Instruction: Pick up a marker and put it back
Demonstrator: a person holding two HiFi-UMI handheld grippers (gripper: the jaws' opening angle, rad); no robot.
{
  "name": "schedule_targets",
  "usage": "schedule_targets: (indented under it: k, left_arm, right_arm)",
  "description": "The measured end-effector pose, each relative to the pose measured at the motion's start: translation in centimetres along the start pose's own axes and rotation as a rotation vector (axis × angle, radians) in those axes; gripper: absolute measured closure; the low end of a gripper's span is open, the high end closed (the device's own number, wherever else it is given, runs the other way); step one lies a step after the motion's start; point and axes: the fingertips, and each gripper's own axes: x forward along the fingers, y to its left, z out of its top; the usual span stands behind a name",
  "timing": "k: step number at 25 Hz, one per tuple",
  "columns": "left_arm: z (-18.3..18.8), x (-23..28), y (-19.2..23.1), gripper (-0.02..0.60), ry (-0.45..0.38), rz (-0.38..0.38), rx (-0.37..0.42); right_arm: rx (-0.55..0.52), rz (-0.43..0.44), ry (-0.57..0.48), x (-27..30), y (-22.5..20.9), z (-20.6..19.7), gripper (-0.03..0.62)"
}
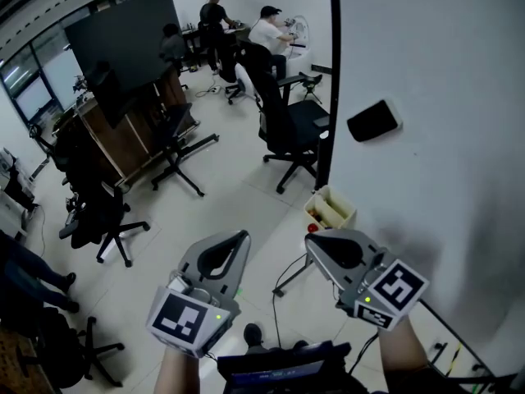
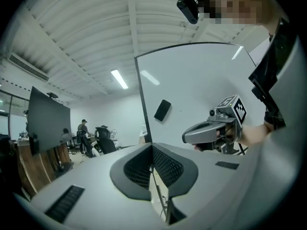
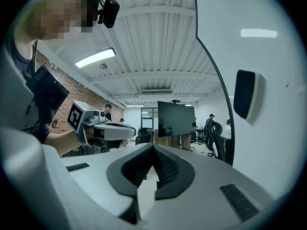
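Note:
No marker shows clearly in any view. My left gripper [image 1: 244, 236] and right gripper [image 1: 310, 239] hang side by side in the air in front of a whiteboard [image 1: 443, 72], both pointing away from me. Each has its jaws pressed together with nothing between them. In the left gripper view the jaws meet at the left gripper [image 2: 152, 147], and the right gripper [image 2: 211, 131] floats to its right. In the right gripper view the right gripper [image 3: 153, 148] is shut too. A black eraser [image 1: 373, 121] sticks to the board above them. A few thin objects [image 1: 454, 356] by the board's lower edge are too small to tell.
A cream box [image 1: 330, 209] with a red item inside stands on the floor by the whiteboard's black frame [image 1: 326, 97]. Black office chairs [image 1: 287, 125] and a large dark screen [image 1: 123, 43] fill the room behind. People [image 1: 269, 31] work at far desks.

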Motion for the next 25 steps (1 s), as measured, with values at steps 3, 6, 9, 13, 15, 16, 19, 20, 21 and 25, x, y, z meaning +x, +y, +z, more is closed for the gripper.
schedule_targets:
  k: [3, 6, 9, 13, 15, 16, 19, 20, 21, 25]
  left_arm:
    - [-0.5, -1.9, 0.3, 0.583, 0.012, 0.05, -0.009]
    - [-1.3, -3.9, 0.6, 0.583, 0.02, 0.085, -0.019]
    - [-2.1, -6.1, 0.8, 0.583, 0.024, 0.105, -0.034]
    - [-3.1, -10.3, 1.9, 0.583, 0.021, 0.119, -0.05]
    - [-3.8, -12.9, 2.2, 0.583, 0.012, 0.133, -0.05]
    - [-4.0, -14.3, 2.4, 0.583, 0.003, 0.142, -0.049]
    - [-4.6, -19.0, 3.2, 0.583, -0.025, 0.163, -0.065]
    - [-4.8, -20.6, 3.5, 0.583, -0.033, 0.168, -0.075]
    - [-5.1, -22.0, 3.8, 0.583, -0.04, 0.171, -0.084]
    - [-6.0, -26.7, 4.6, 0.583, -0.068, 0.164, -0.094]
  right_arm:
    - [0.0, 0.041, 0.005, 0.3, 1.4, -0.2, 0.582]
    - [0.005, 0.07, 0.0, 0.8, 2.9, -0.2, 0.582]
    - [0.008, 0.09, 0.003, 1.3, 4.9, -0.3, 0.582]
    - [0.007, 0.102, 0.022, 3.0, 9.0, -0.4, 0.582]
    - [-0.001, 0.109, 0.029, 3.8, 11.3, -0.7, 0.582]
    - [-0.008, 0.116, 0.032, 4.2, 12.6, -0.7, 0.582]
    - [-0.046, 0.138, 0.053, 5.7, 17.3, -0.8, 0.582]
    - [-0.065, 0.141, 0.06, 6.1, 18.9, -0.8, 0.582]
    - [-0.085, 0.14, 0.065, 6.5, 20.4, -0.6, 0.582]
    - [-0.13, 0.122, 0.08, 7.6, 25.4, -0.1, 0.582]
